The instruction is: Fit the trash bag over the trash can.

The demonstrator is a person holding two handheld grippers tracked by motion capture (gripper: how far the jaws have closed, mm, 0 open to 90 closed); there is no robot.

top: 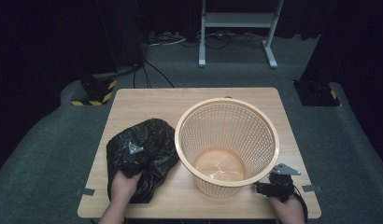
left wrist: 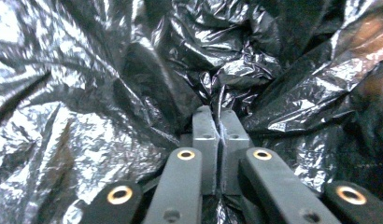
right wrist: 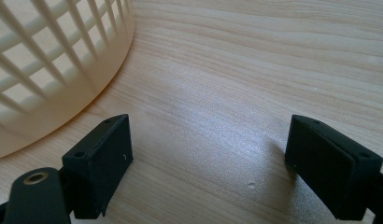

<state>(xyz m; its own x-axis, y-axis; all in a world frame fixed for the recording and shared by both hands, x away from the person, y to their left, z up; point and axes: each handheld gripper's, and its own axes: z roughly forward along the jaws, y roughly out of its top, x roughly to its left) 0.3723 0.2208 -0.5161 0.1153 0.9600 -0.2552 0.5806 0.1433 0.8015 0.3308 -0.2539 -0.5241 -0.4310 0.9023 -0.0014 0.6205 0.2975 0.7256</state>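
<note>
A crumpled black plastic bag lies on the left half of the wooden table. My left gripper is pushed down into it from the near side. In the left gripper view its jaws meet, shut on a fold of the bag's film at the gripper's tips. A cream lattice basket stands upright on the right half, with nothing in it. My right gripper rests at the basket's near right foot. It stands open over bare wood, the basket wall just to its left.
The bag touches the basket's left side. Bare tabletop runs behind both things and along the front edge. Past the table lie grey carpet, a white metal stand, cables and two yellow-black striped bases.
</note>
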